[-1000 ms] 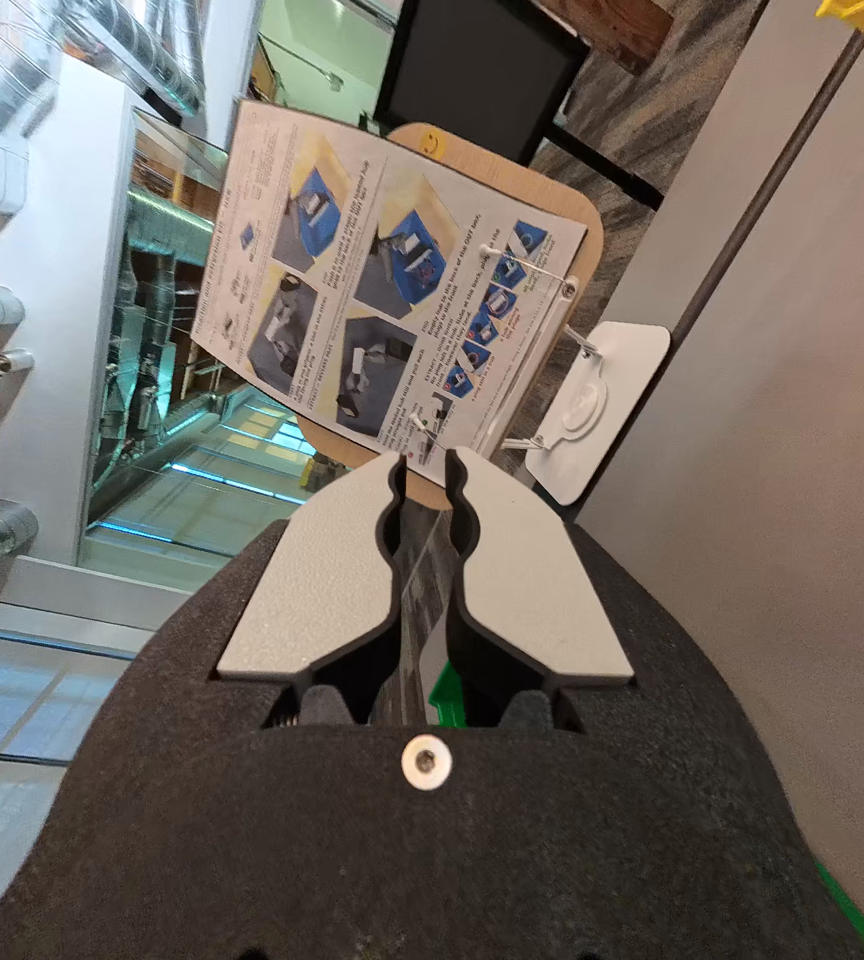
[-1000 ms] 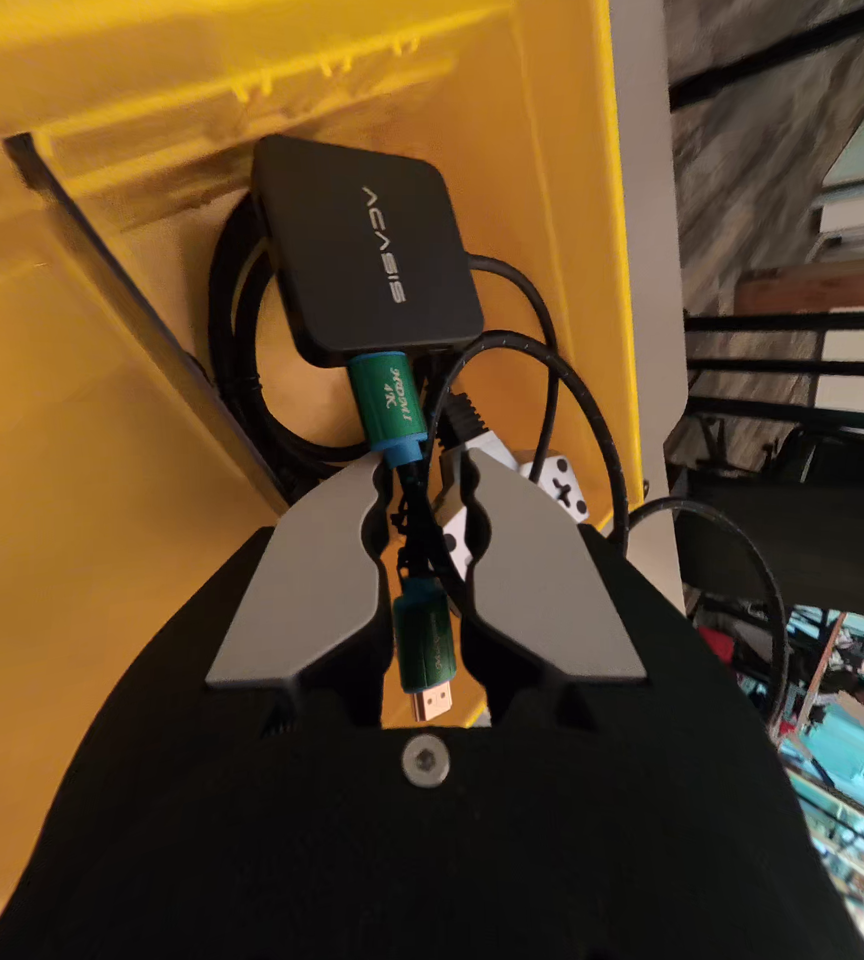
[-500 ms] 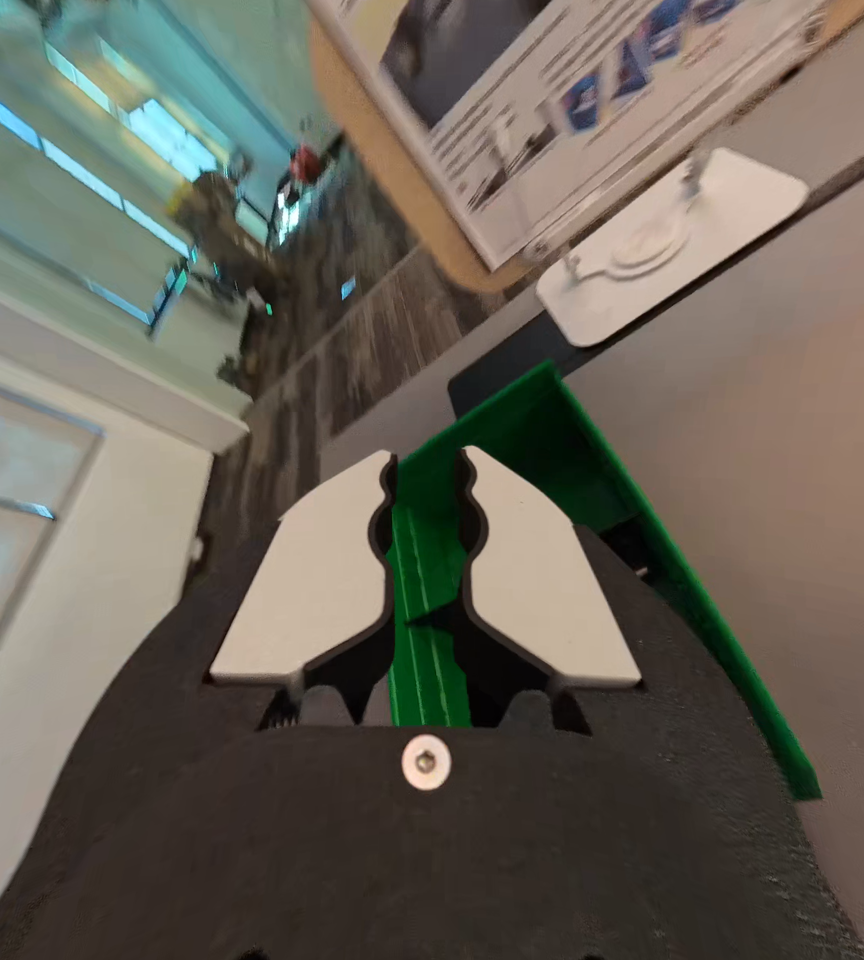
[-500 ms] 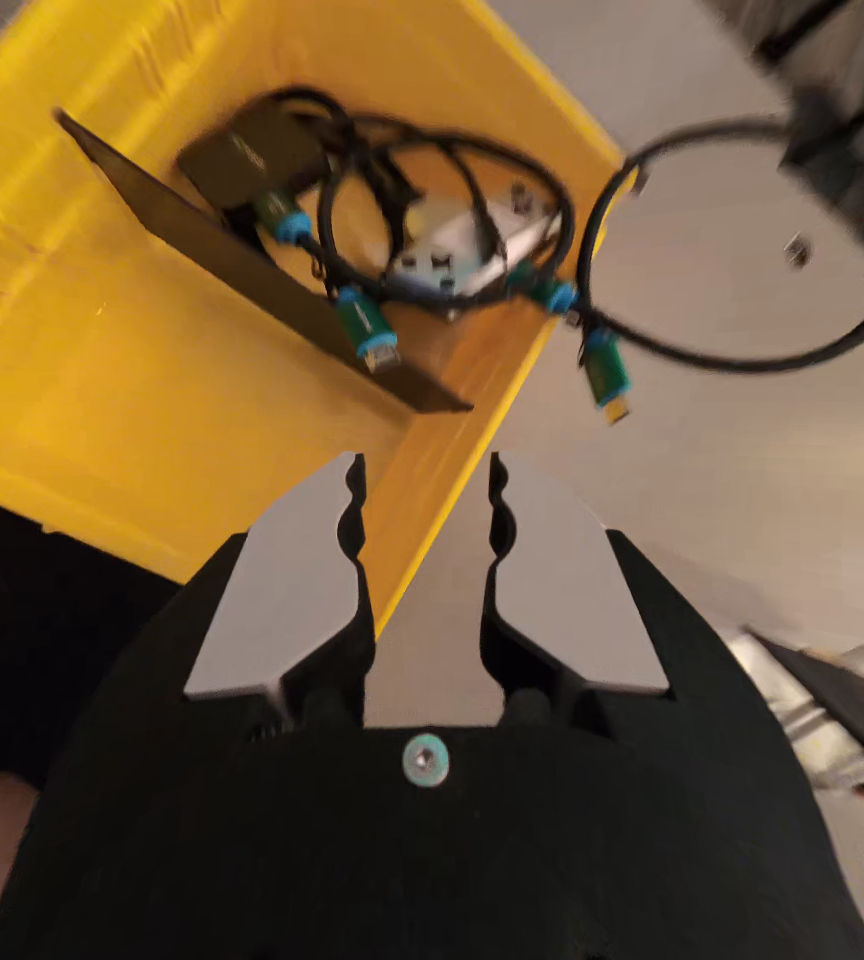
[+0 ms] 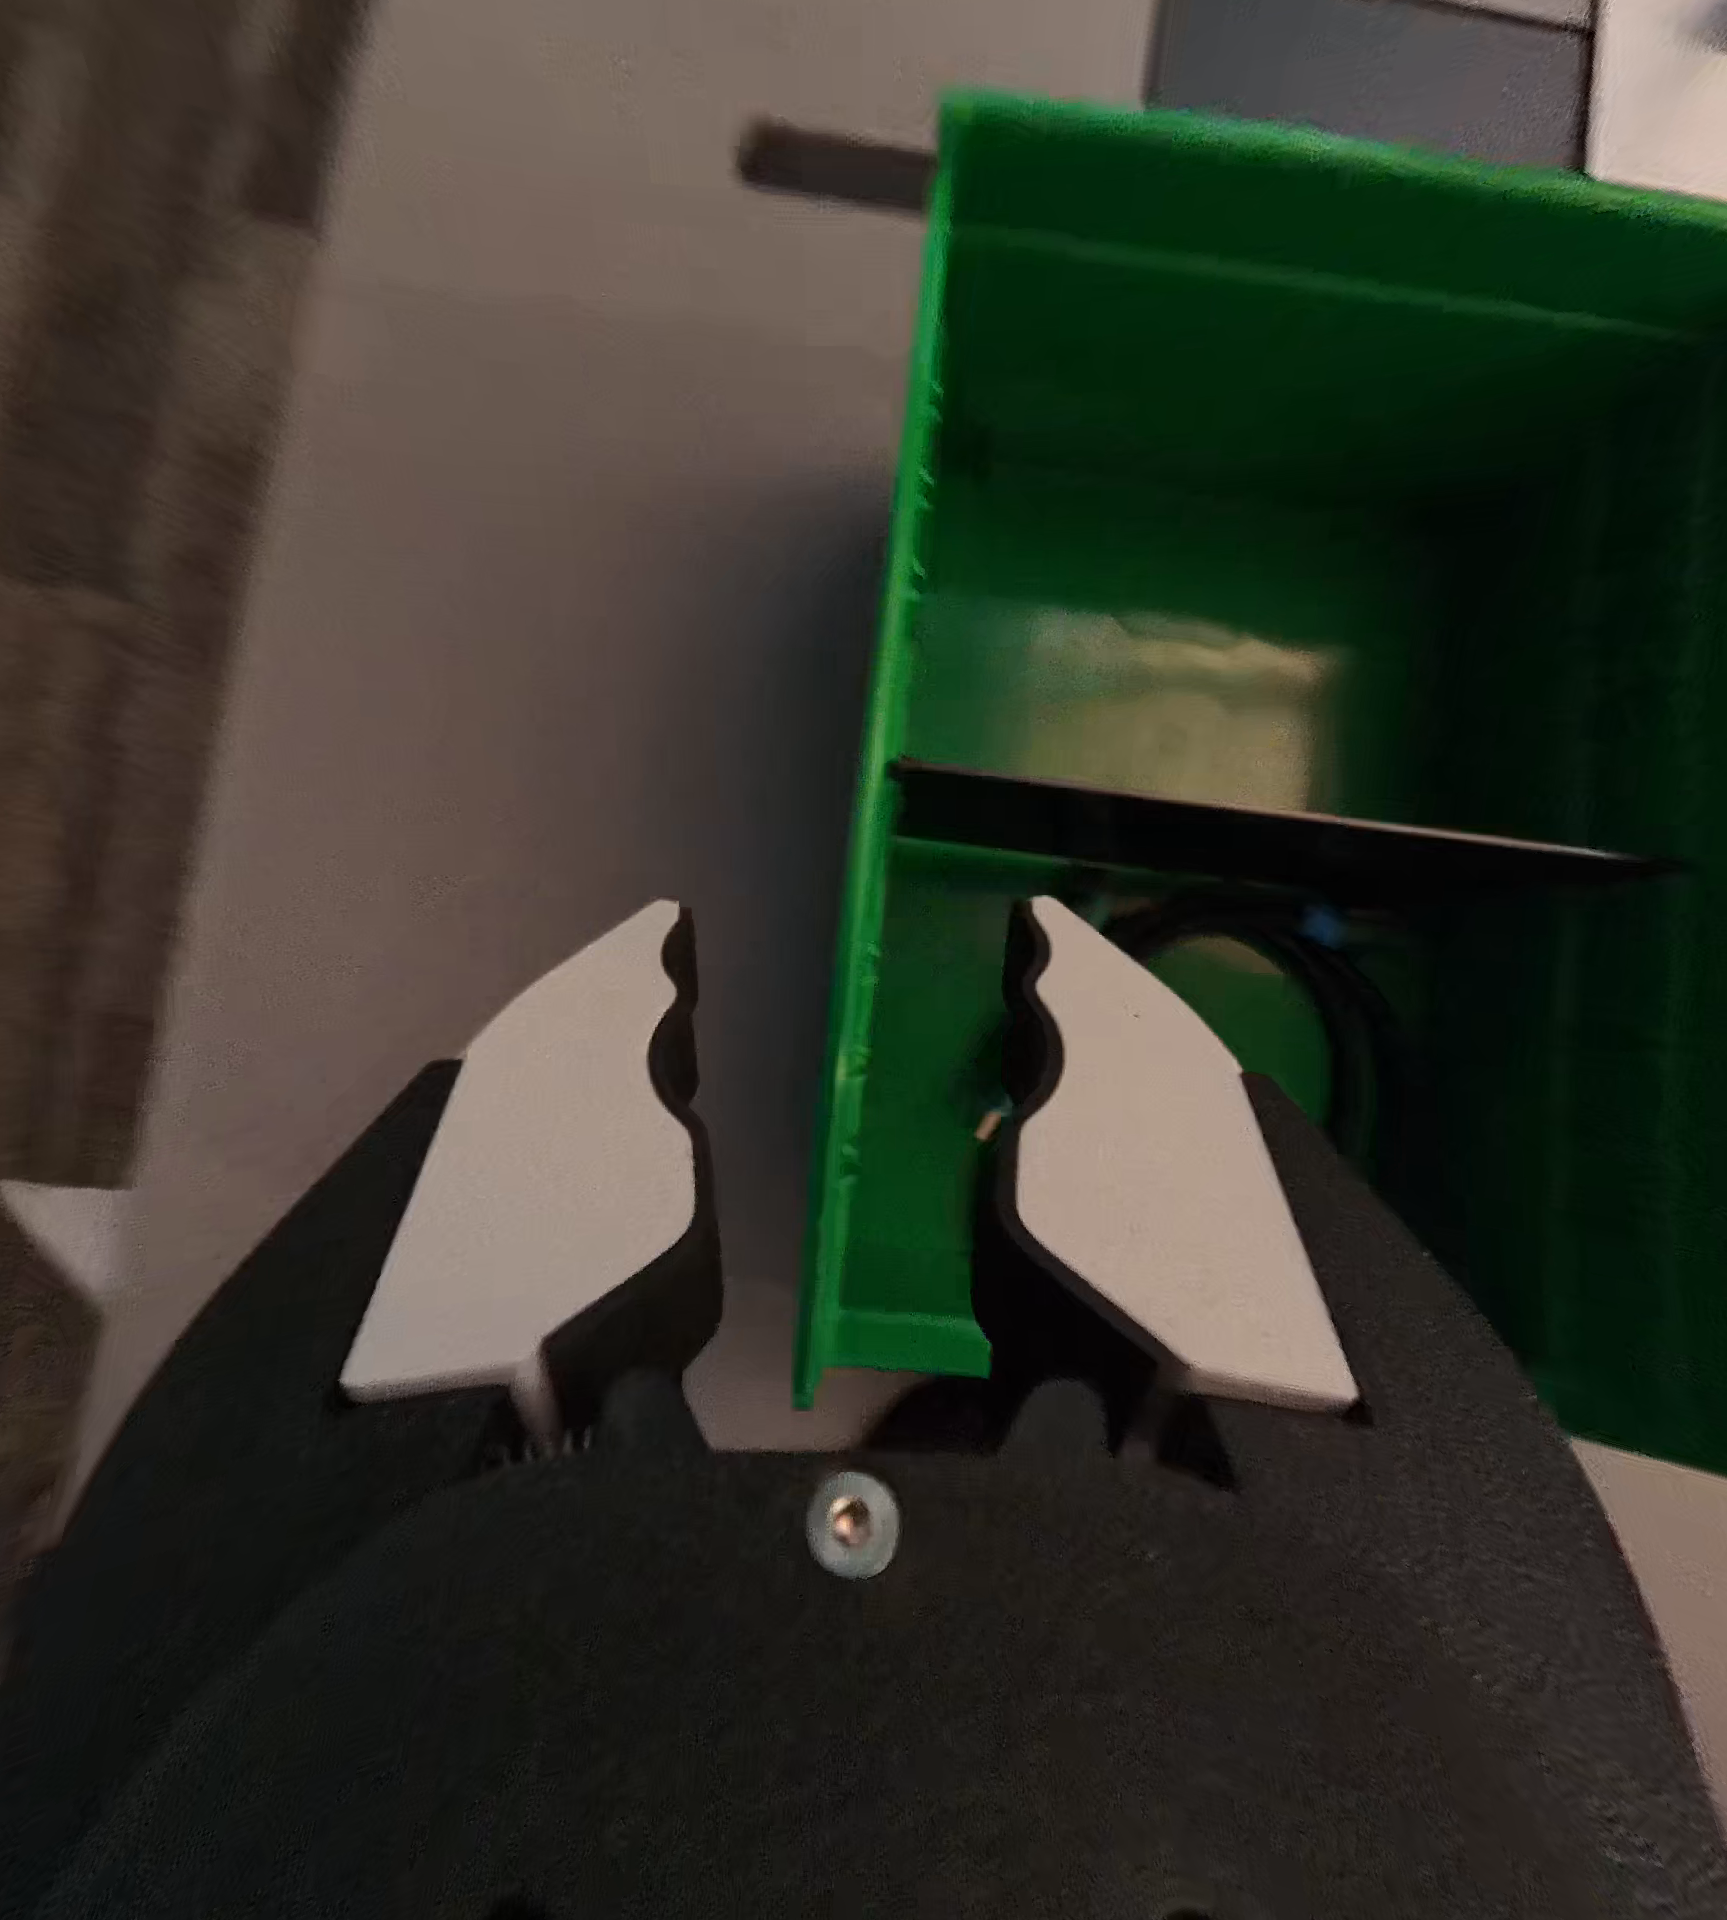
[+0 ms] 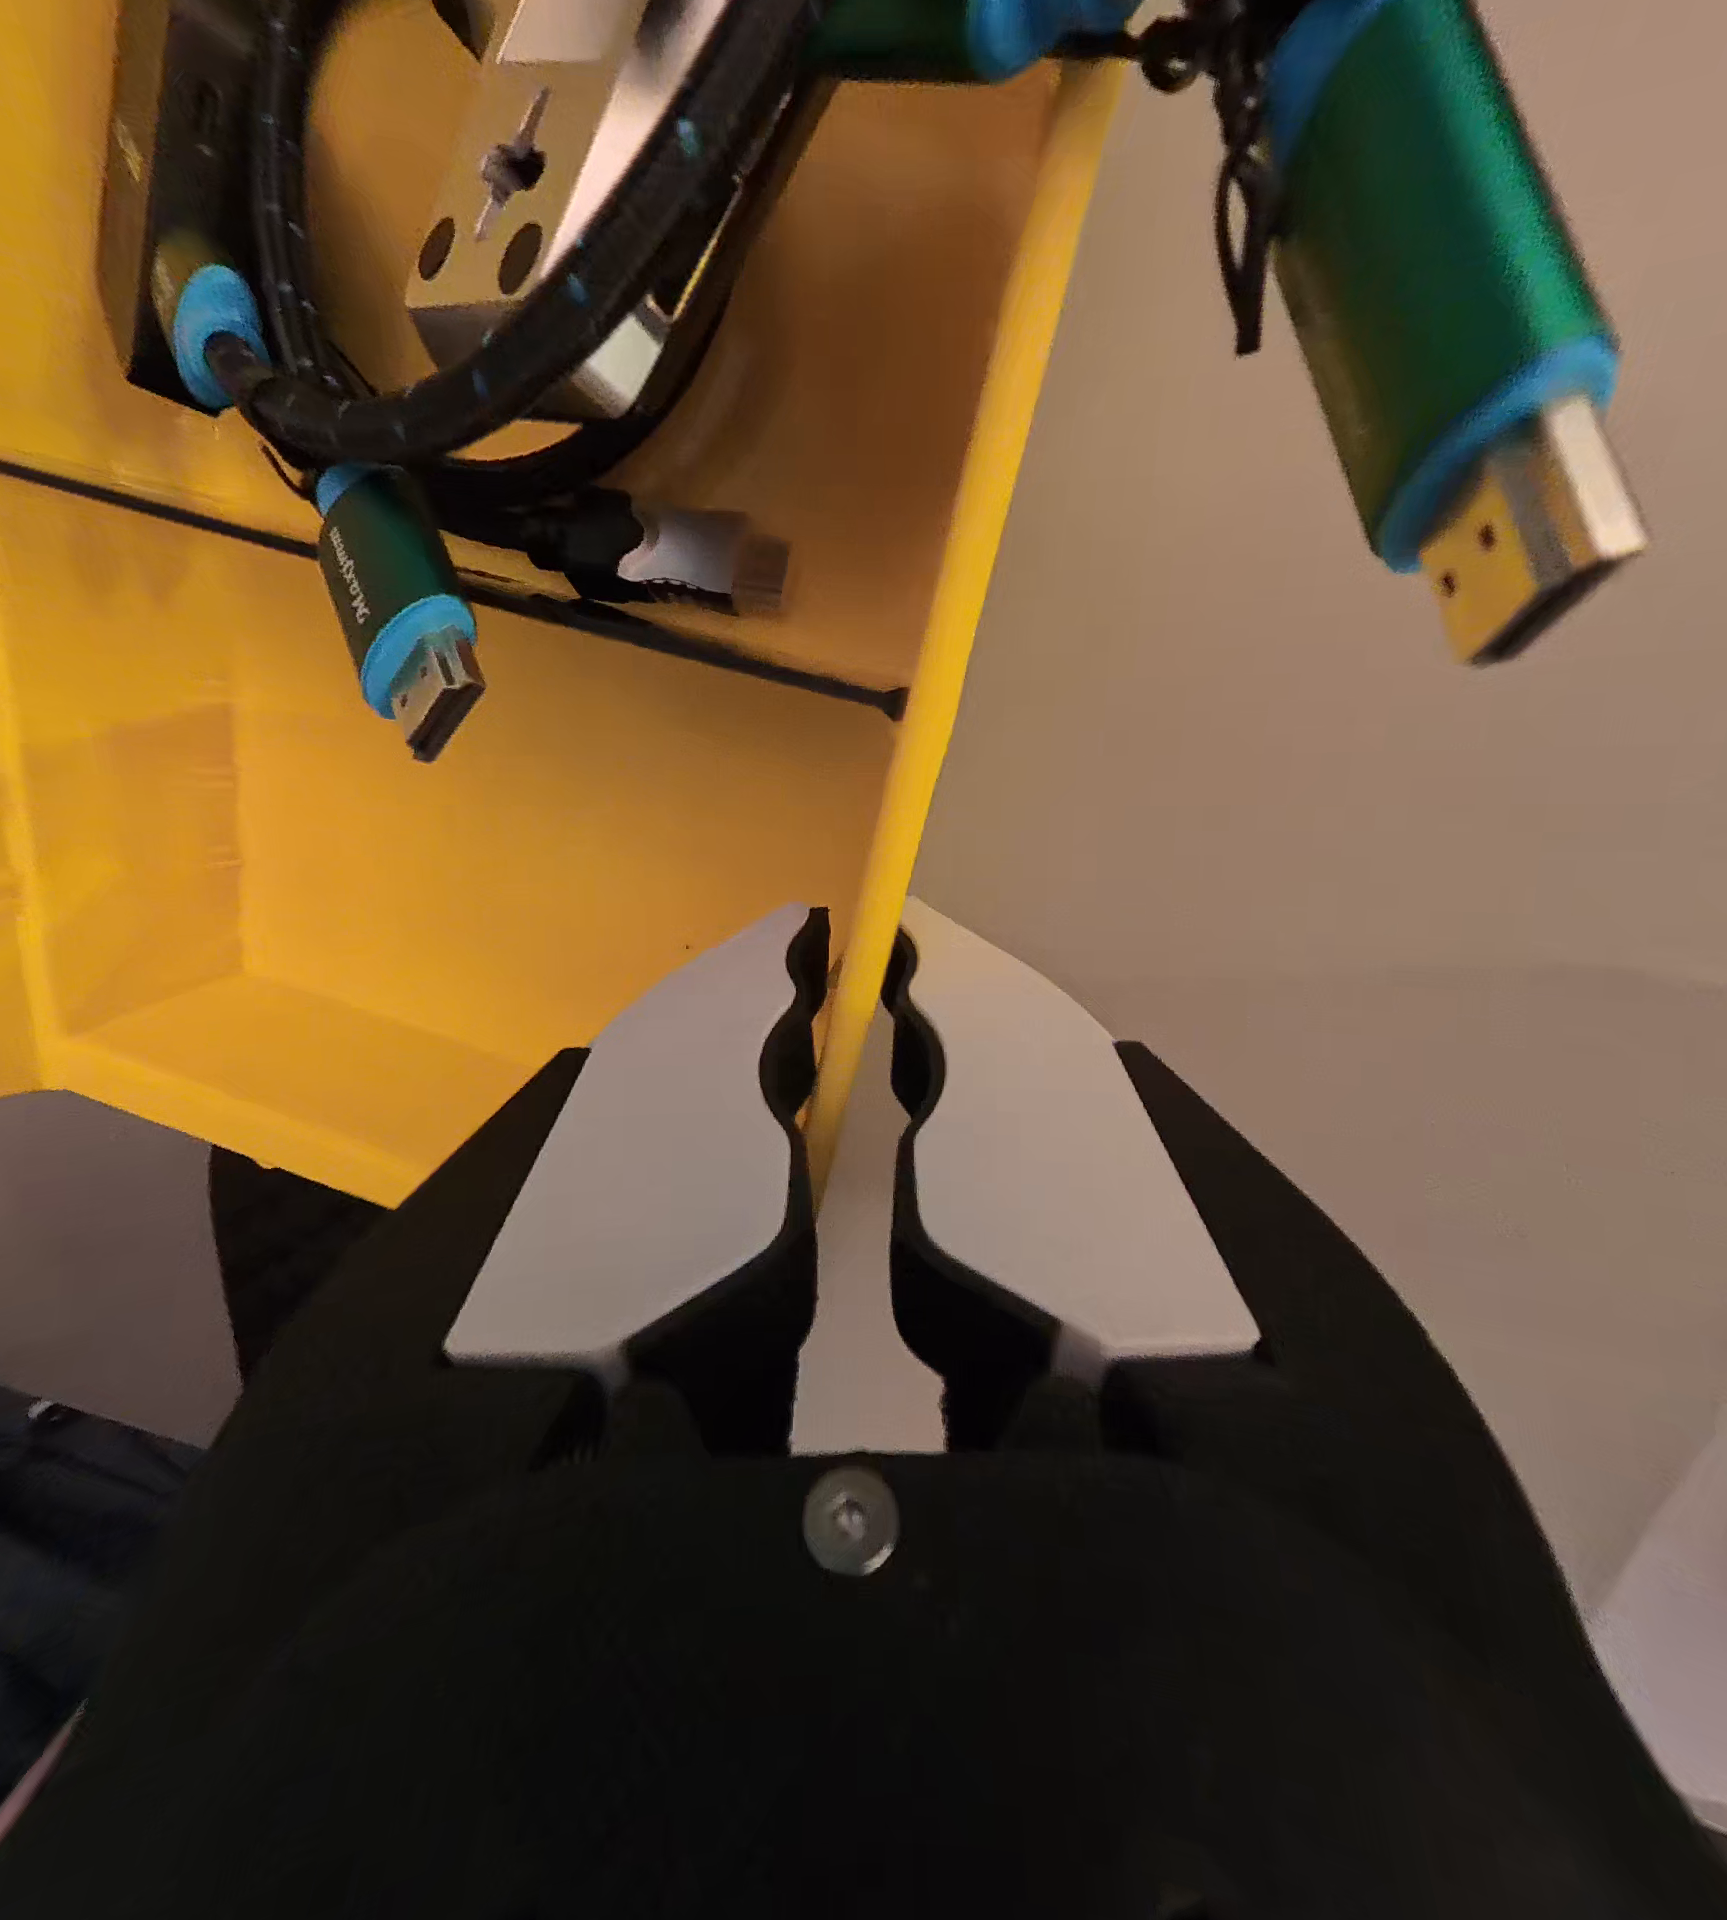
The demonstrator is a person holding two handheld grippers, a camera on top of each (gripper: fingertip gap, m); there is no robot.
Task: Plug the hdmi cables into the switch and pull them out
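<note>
The left gripper point(image 5: 846, 935) has its fingers point(image 5: 547, 1153) spread wide, straddling the near side wall of the green bin point(image 5: 1358, 499) without gripping it. A black cable point(image 5: 1358, 1039) lies in the bin just beyond the inner finger.

The right gripper point(image 6: 854, 935) has its fingers point(image 6: 672, 1132) narrowed onto the side wall of the yellow bin point(image 6: 984, 582). Beyond them, the switch point(image 6: 568, 166) and cables lie in the bin; one HDMI plug point(image 6: 1441, 343) hangs outside it, over the desk point(image 6: 1358, 831).

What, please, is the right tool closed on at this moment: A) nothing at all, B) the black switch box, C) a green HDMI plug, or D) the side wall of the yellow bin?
D: in the right wrist view the right tool pinches the thin side wall of the yellow bin, while the green HDMI plug hangs free outside it.
</note>
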